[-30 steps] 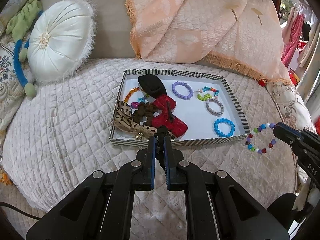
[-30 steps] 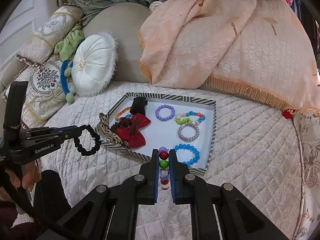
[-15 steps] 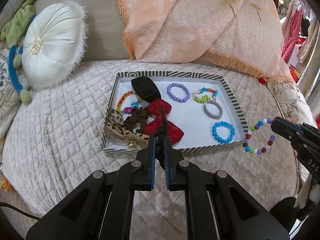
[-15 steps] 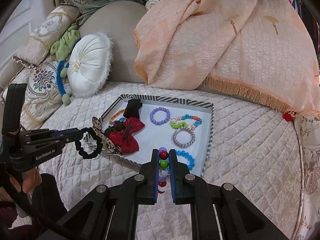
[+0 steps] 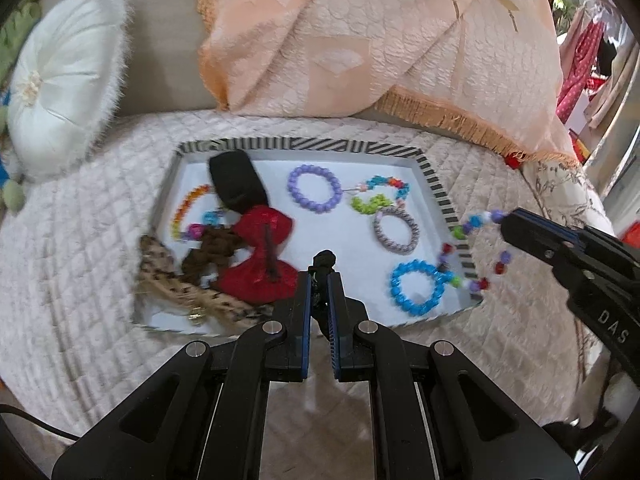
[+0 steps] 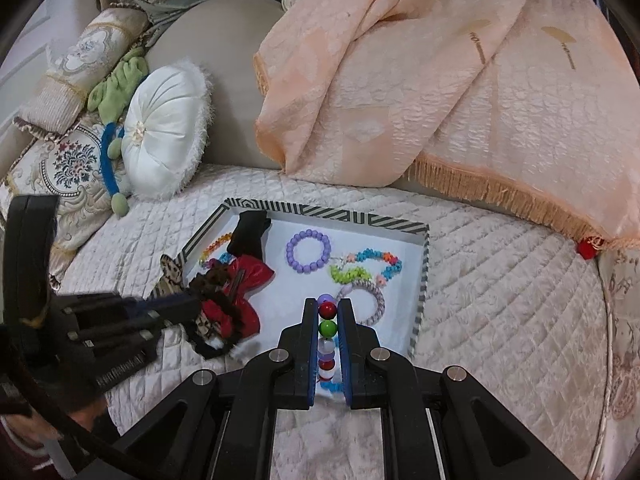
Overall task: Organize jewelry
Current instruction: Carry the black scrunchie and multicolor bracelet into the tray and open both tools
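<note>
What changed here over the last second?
Both grippers moved in toward the tray: the left gripper carrying the black hair tie, the right gripper the beaded bracelet. Both jaws stayed shut, and the tray's contents stayed put.

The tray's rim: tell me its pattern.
Black and white stripes run along the tray's rim, with a plain white floor inside. The right wrist view shows it best.

A quilted pale bed cover (image 6: 500,300) carries a striped-rimmed tray (image 6: 423,276) near its middle. A round white cushion (image 6: 164,136) rests at the back left, and a fringed peach blanket (image 6: 440,92) drapes behind the tray.
</note>
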The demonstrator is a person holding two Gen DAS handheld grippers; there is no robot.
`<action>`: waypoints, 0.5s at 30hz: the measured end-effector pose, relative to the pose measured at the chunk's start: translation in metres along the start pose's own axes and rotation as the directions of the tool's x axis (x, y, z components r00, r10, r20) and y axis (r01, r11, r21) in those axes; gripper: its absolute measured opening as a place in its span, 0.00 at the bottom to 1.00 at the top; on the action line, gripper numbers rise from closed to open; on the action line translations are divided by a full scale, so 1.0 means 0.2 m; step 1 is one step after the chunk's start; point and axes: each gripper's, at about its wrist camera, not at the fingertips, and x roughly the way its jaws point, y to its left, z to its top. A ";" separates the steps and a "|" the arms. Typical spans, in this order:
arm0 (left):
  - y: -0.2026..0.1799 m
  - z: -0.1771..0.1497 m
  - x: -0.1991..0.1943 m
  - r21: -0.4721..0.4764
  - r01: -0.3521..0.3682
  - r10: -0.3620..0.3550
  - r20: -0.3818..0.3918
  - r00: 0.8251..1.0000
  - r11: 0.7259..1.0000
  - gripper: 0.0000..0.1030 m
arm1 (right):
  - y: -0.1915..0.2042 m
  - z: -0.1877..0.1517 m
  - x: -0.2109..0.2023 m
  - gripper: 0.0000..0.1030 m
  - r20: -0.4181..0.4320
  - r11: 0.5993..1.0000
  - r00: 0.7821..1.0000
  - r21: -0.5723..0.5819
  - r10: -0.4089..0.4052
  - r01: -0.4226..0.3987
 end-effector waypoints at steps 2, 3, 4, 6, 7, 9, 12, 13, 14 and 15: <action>-0.01 0.01 0.06 -0.013 0.017 -0.017 -0.010 1.000 1.000 0.06 | -0.01 0.02 0.04 0.08 -0.008 1.000 1.000 0.007 0.013 -0.013; -0.02 0.01 0.09 -0.019 0.021 -0.021 -0.016 1.000 1.000 0.06 | 0.00 0.04 0.07 0.08 -0.015 1.000 1.000 0.011 0.021 -0.020; -0.01 0.01 0.12 -0.028 0.023 -0.024 -0.024 0.999 0.999 0.06 | 0.00 0.05 0.10 0.08 -0.021 1.000 0.999 0.011 0.025 -0.024; 0.00 0.00 0.19 -0.050 0.026 -0.029 -0.053 0.998 0.998 0.06 | 0.01 0.07 0.16 0.08 -0.034 0.999 0.999 0.014 0.039 -0.038; 0.02 -0.01 0.23 -0.060 0.020 -0.024 -0.071 0.997 0.998 0.06 | 0.02 0.08 0.19 0.08 -0.043 0.999 0.998 0.017 0.051 -0.050; 0.05 -0.03 0.29 -0.068 -0.003 -0.004 -0.093 0.996 0.998 0.06 | 0.05 0.10 0.26 0.08 -0.055 0.997 0.996 0.018 0.074 -0.073; 0.09 -0.06 0.33 -0.071 -0.029 0.021 -0.111 0.994 0.997 0.06 | 0.09 0.11 0.34 0.08 -0.066 0.994 0.992 0.022 0.106 -0.105; 0.10 -0.06 0.33 -0.071 -0.034 0.026 -0.113 0.993 0.997 0.06 | 0.10 0.12 0.37 0.08 -0.071 0.994 0.991 0.026 0.112 -0.110; 0.11 -0.06 0.34 -0.073 -0.036 0.027 -0.115 0.993 0.997 0.06 | 0.10 0.12 0.40 0.08 -0.077 0.994 0.991 0.029 0.109 -0.108; 0.12 -0.06 0.34 -0.073 -0.036 0.027 -0.115 0.993 0.997 0.06 | 0.08 0.11 0.45 0.08 -0.090 0.995 0.991 0.036 0.096 -0.093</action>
